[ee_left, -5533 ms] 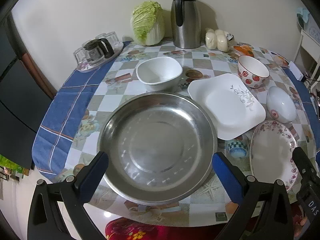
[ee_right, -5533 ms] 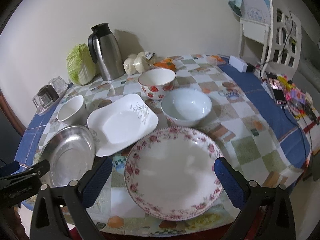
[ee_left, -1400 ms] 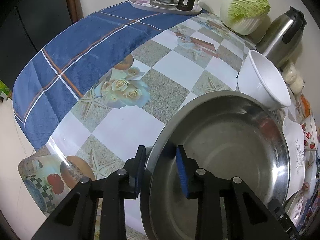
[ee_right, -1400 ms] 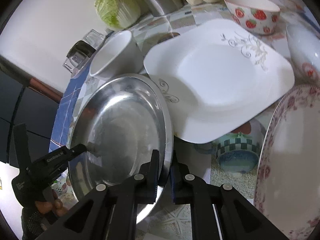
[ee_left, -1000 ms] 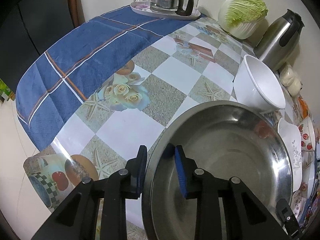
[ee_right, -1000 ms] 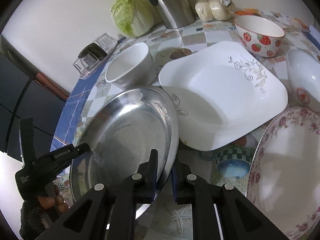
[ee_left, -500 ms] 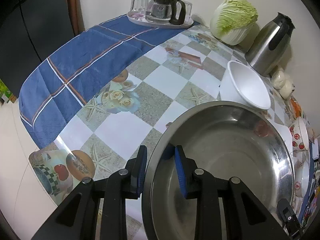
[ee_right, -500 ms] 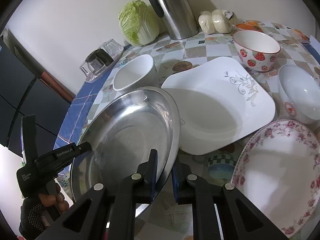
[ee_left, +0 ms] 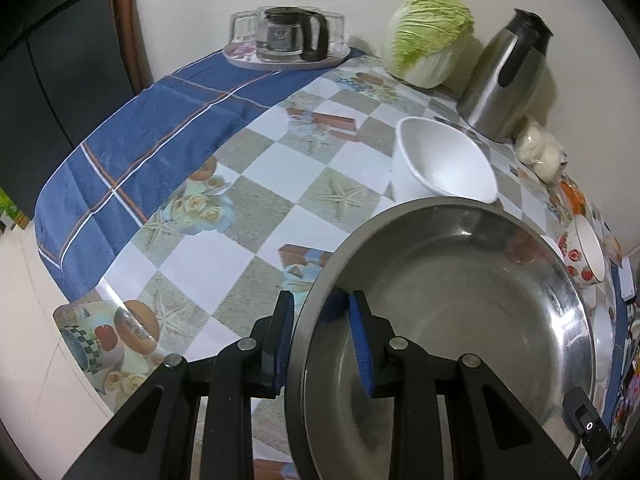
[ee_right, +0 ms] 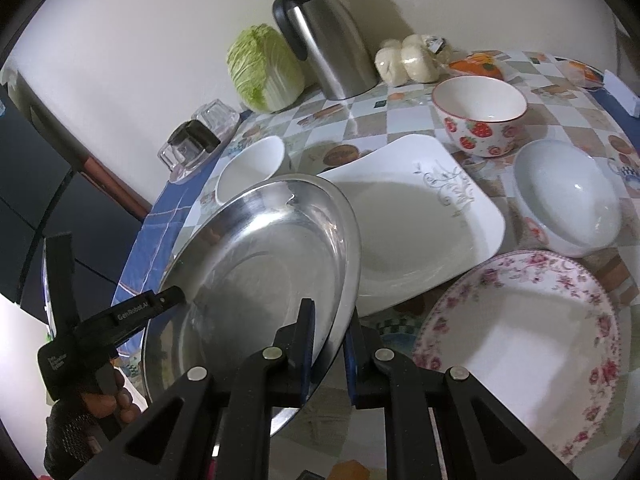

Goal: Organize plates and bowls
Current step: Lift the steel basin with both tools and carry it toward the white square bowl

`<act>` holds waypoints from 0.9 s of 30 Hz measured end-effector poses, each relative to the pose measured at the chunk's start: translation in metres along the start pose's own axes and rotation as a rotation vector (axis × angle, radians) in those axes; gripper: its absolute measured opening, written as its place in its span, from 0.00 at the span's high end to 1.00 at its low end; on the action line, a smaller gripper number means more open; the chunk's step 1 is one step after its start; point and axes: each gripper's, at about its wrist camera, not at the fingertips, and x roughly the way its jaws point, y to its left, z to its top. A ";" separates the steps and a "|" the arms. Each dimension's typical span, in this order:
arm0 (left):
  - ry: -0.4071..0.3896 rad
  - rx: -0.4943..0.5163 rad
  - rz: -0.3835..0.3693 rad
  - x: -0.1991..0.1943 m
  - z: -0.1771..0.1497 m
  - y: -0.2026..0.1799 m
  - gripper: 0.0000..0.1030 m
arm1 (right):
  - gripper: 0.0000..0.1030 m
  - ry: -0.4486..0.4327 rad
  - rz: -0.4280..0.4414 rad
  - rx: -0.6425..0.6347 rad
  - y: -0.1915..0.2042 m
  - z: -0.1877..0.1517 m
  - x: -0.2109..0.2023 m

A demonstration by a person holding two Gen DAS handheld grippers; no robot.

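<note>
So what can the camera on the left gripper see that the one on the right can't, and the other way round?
Only the left wrist view shows the blue cloth border broadly and the glass coffee pot on its tray clearly. Only the right wrist view shows the square white plate, the pink-flowered round plate and the plain white round bowl. Both show the big steel pan, gripped at opposite rims, the green cabbage and the steel jug.
</note>
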 end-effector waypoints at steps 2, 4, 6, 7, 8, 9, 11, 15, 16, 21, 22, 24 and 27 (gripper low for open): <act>0.005 0.011 -0.009 -0.001 0.000 -0.007 0.71 | 0.86 -0.006 0.002 0.010 -0.005 0.003 -0.003; 0.017 0.013 -0.024 0.000 0.001 -0.012 0.71 | 0.86 -0.011 0.000 0.022 -0.010 0.005 -0.006; 0.026 0.020 -0.030 0.001 0.002 -0.019 0.71 | 0.86 -0.014 -0.006 0.032 -0.016 0.007 -0.007; 0.028 0.027 -0.029 0.001 0.003 -0.023 0.71 | 0.86 -0.015 -0.009 0.036 -0.018 0.009 -0.008; 0.025 0.039 -0.030 0.000 0.004 -0.029 0.71 | 0.86 -0.018 -0.013 0.043 -0.022 0.011 -0.009; 0.023 0.047 -0.029 0.000 0.005 -0.033 0.71 | 0.86 -0.020 -0.017 0.045 -0.024 0.013 -0.010; 0.020 0.059 -0.032 -0.001 0.009 -0.040 0.71 | 0.86 -0.025 -0.021 0.050 -0.028 0.018 -0.012; 0.020 0.084 -0.042 0.000 0.014 -0.058 0.71 | 0.84 -0.050 -0.038 0.036 -0.034 0.026 -0.016; 0.019 0.091 -0.047 0.000 0.015 -0.062 0.71 | 0.84 -0.056 -0.039 0.041 -0.037 0.028 -0.017; 0.014 0.120 -0.078 -0.001 0.021 -0.085 0.71 | 0.84 -0.085 -0.044 0.084 -0.054 0.036 -0.022; 0.013 0.125 -0.082 -0.001 0.021 -0.089 0.71 | 0.84 -0.090 -0.044 0.095 -0.059 0.037 -0.023; 0.011 0.136 -0.090 -0.001 0.023 -0.096 0.71 | 0.84 -0.098 -0.045 0.113 -0.065 0.039 -0.024; 0.012 0.147 -0.097 0.002 0.025 -0.104 0.71 | 0.84 -0.105 -0.051 0.139 -0.073 0.042 -0.024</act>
